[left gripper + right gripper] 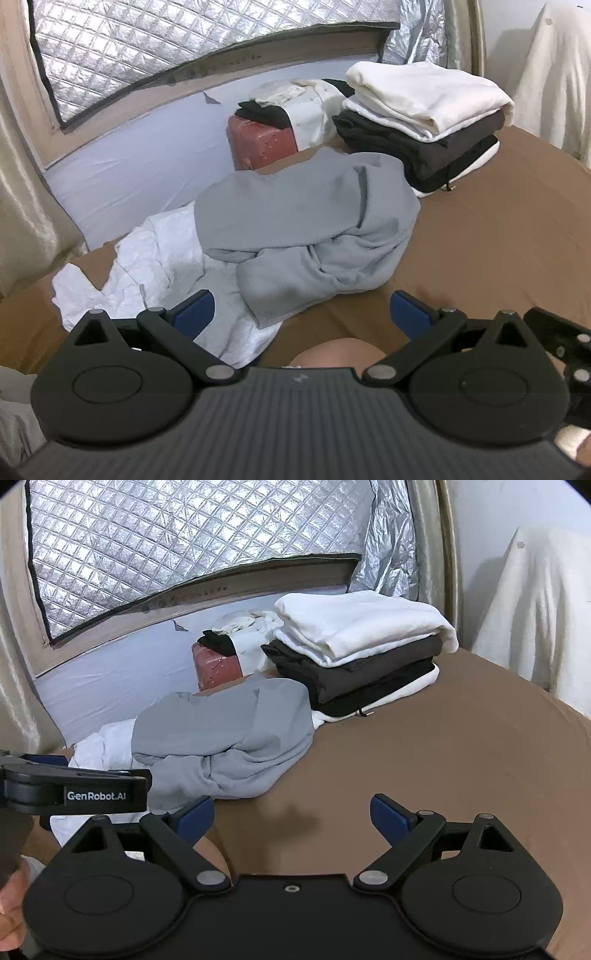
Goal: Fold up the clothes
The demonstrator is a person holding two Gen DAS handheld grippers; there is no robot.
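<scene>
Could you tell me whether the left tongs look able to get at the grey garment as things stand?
Probably yes: the left tongs stand open, and the crumpled grey garment lies just ahead on the brown sheet with nothing between.

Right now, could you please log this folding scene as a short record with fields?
surface: brown bedsheet
unfolded: grey sweatshirt, crumpled, partly overlying a white garment
folded stack: white garment on top, dark garments beneath
background: pink suitcase with clothes on it
left gripper: open, empty, near the sweatshirt
right gripper: open, empty, above bare sheet
</scene>
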